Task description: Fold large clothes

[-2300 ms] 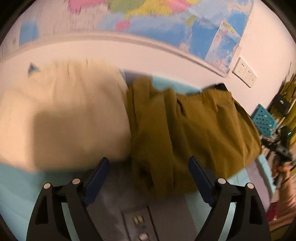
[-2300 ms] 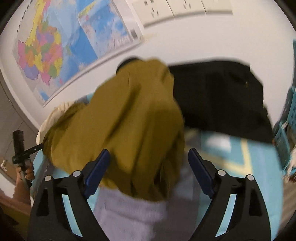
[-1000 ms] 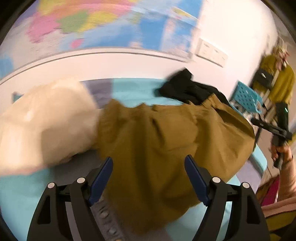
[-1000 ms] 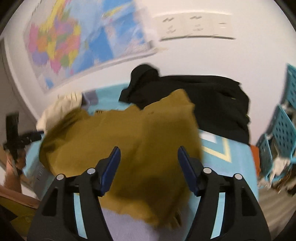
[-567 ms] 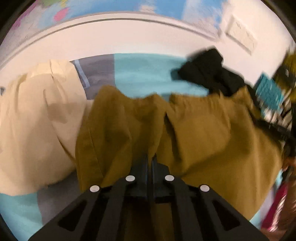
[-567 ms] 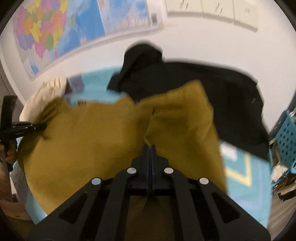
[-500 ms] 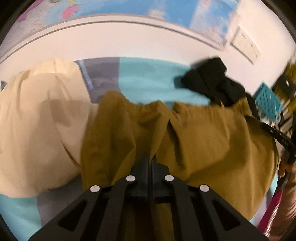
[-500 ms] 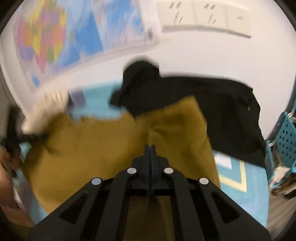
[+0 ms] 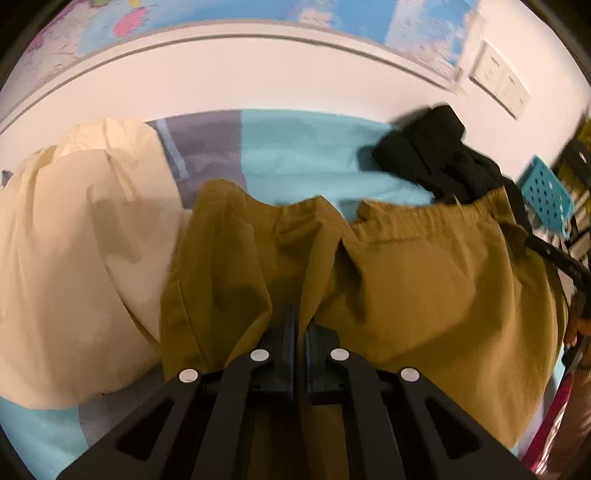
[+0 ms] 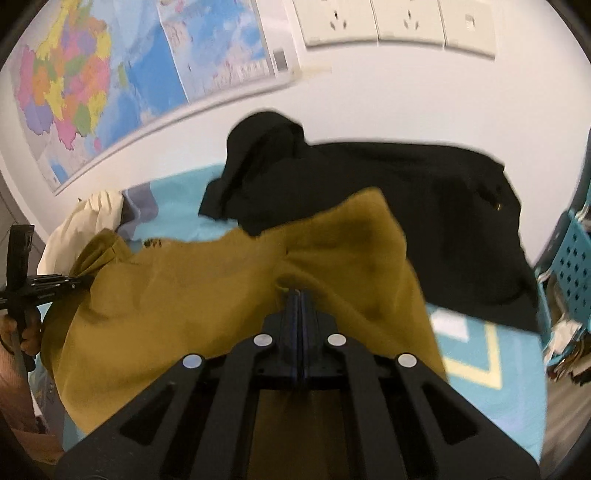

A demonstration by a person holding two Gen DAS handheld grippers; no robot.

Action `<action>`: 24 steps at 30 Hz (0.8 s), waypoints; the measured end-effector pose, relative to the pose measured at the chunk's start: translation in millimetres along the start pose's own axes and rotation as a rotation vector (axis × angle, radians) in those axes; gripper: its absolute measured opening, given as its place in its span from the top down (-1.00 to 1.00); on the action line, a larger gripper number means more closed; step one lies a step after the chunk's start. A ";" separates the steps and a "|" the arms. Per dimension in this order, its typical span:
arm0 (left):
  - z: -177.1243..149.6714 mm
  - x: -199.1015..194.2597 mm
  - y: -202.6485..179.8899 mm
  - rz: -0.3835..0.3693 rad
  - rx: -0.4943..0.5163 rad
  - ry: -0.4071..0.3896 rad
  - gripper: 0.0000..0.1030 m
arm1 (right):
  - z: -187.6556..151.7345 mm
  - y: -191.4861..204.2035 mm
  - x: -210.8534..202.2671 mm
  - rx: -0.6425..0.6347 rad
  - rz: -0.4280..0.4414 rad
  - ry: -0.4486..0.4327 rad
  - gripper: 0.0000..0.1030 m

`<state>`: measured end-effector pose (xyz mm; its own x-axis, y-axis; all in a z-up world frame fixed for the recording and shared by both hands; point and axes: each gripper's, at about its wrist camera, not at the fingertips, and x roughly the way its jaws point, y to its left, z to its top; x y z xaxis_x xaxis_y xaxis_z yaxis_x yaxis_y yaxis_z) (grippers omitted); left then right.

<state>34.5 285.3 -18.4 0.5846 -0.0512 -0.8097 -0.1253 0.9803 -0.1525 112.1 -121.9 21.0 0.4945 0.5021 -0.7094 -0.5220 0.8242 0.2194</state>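
Olive-brown trousers (image 9: 424, 280) with an elastic waistband hang stretched between both grippers above the bed; they also show in the right wrist view (image 10: 192, 295). My left gripper (image 9: 299, 314) is shut on the fabric near one side of the waist. My right gripper (image 10: 299, 295) is shut on the fabric at the other side. The left gripper shows at the left edge of the right wrist view (image 10: 48, 286), and the right gripper at the right edge of the left wrist view (image 9: 557, 254).
A cream garment (image 9: 74, 236) lies on the left of the teal and grey bedsheet (image 9: 303, 147). A black garment (image 10: 424, 206) lies against the wall. A teal perforated basket (image 9: 546, 192) stands at the right. A map (image 10: 74, 81) and wall sockets (image 10: 395, 22) hang behind.
Both grippers were open over the trousers a second ago; both have shut on the fabric and lifted it, spreading the waist between them.
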 end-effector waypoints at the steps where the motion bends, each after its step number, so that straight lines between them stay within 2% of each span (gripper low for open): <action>1: 0.3 -1.6 -1.7 0.005 0.005 -0.005 0.93 | 0.1 0.0 3.0 0.000 0.004 0.015 0.96; 4: -4.0 -8.0 -11.9 0.053 0.052 -0.030 0.84 | -9.4 1.0 20.5 -0.021 -0.024 0.101 0.88; 6: -7.2 -13.5 -16.7 0.062 0.064 -0.048 0.59 | -13.7 -0.7 19.0 -0.014 -0.024 0.106 0.83; 8: -10.0 -21.4 -20.8 0.059 0.076 -0.076 0.39 | -13.8 -3.2 7.9 0.005 -0.004 0.075 0.55; 9: -11.8 -26.0 -23.7 0.071 0.084 -0.094 0.36 | -13.5 -3.4 2.7 0.010 -0.004 0.060 0.28; 10: -12.5 -28.6 -25.7 0.082 0.089 -0.104 0.27 | -13.9 -3.1 -5.3 0.009 -0.009 0.039 0.18; 13: -17.4 -38.8 -32.1 0.093 0.106 -0.133 0.10 | -15.4 -1.6 -21.2 0.003 -0.006 0.007 0.18; 17: -24.8 -49.0 -35.8 0.106 0.131 -0.153 -0.01 | -21.4 4.8 -43.0 -0.033 0.016 -0.021 0.18; 20: -31.8 -54.0 -34.7 0.104 0.129 -0.156 -0.02 | -24.3 14.1 -52.2 -0.055 0.052 -0.033 0.18; 24: -40.0 -52.3 -32.1 0.094 0.114 -0.143 -0.03 | -31.6 26.2 -44.5 -0.090 0.084 -0.004 0.16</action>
<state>-24.2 248.9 6.2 0.6837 0.0615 -0.7272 -0.0981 0.9951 -0.0081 54.4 -131.0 37.2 0.4493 0.5697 -0.6881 -0.6218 0.7525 0.2170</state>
